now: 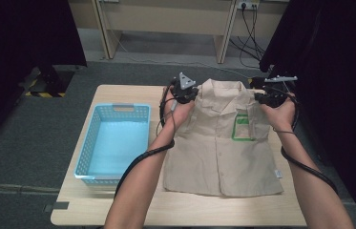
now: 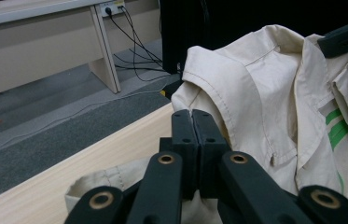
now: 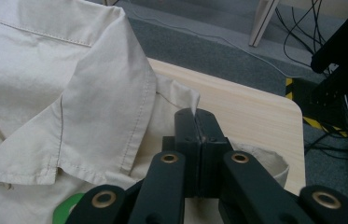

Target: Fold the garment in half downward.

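Note:
A beige short-sleeved shirt [image 1: 223, 143] with a green-edged chest pocket [image 1: 243, 128] lies front up on the wooden table [image 1: 118, 202], collar at the far side. My left gripper [image 1: 188, 95] is shut on the shirt's left shoulder; in the left gripper view its jaws pinch the shoulder seam of the shirt [image 2: 255, 88]. My right gripper [image 1: 260, 98] is shut on the right shoulder; in the right gripper view a sliver of the shirt [image 3: 83, 93] sticks out above the closed jaws. Both shoulders are raised slightly off the table.
A light blue plastic basket [image 1: 113, 143] stands on the table left of the shirt. Beyond the table's far edge lie grey carpet, desk legs [image 1: 224, 43] and trailing cables [image 1: 254, 45]. Dark curtains hang at both sides. Yellow-black tape [image 3: 321, 123] marks the floor.

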